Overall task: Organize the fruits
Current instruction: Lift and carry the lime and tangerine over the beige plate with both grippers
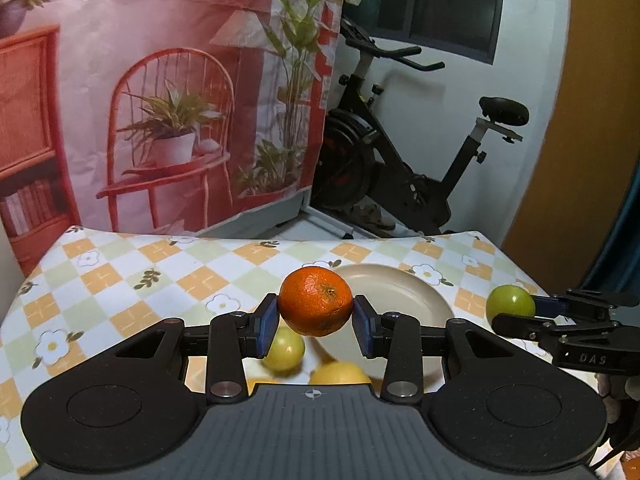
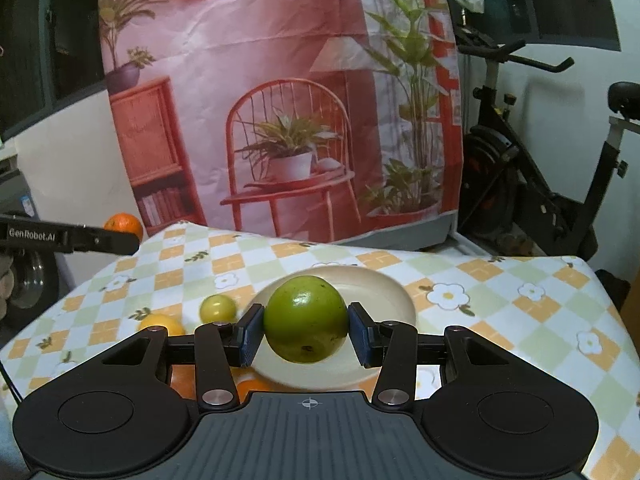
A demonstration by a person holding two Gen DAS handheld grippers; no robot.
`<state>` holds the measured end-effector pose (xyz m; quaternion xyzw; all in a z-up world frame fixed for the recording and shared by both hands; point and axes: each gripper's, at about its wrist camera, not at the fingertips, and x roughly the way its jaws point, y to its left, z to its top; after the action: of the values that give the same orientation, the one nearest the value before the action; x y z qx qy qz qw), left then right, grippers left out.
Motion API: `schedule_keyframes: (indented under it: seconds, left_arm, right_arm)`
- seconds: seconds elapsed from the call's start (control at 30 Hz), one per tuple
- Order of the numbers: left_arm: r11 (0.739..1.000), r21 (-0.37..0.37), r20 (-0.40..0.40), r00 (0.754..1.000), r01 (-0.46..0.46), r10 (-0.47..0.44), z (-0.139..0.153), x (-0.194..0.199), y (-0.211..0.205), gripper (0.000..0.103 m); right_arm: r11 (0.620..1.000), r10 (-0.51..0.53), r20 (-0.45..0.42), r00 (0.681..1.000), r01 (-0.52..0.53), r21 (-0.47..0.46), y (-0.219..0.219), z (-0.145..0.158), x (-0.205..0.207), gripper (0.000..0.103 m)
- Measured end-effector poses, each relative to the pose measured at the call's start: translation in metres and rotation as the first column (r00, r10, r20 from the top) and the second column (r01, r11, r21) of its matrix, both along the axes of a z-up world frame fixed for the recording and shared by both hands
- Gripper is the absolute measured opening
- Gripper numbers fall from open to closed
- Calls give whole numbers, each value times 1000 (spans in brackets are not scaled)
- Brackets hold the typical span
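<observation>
My left gripper (image 1: pixel 316 322) is shut on an orange tangerine (image 1: pixel 315 301), held above the table. My right gripper (image 2: pixel 306 330) is shut on a green fruit (image 2: pixel 306 319) over the cream plate (image 2: pixel 384 292). The left wrist view shows that plate (image 1: pixel 400 292) behind the tangerine, and the green fruit (image 1: pixel 510 300) in the right gripper at the right edge. In the right wrist view the tangerine (image 2: pixel 124 226) shows at the far left in the other gripper. A small yellow-green fruit (image 2: pixel 218 307) and a yellow fruit (image 2: pixel 162 324) lie on the cloth left of the plate.
The table wears a checked cloth with flowers (image 2: pixel 500 300); its far edge meets a pink printed backdrop (image 2: pixel 280 100). An exercise bike (image 1: pixel 400 160) stands behind at the right. More yellow fruit (image 1: pixel 340 374) lies under the left gripper, beside a yellow-green one (image 1: pixel 284 350).
</observation>
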<state>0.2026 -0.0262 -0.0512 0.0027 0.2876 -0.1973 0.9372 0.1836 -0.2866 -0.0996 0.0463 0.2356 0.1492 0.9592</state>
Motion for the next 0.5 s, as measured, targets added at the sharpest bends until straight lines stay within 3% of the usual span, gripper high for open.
schedule_keyframes:
  seconds: [0.1,0.23,0.5]
  left_arm:
    - [1000,9,-39,999,18,-17,-7,24,-9,42]
    - [994,78,-80,995,70,-64,-26,55,-30,42]
    - [974,159,-201,971,159,-126,-73,117,-69,42]
  right_arm:
    - [1000,11,-24,1000,-11,-15,0,-7,24,42]
    - [999,14,-74,997,-16,-30,-5,-23,57,42]
    - [999,-29,-162,986,22,-42,-16,-61,122,42]
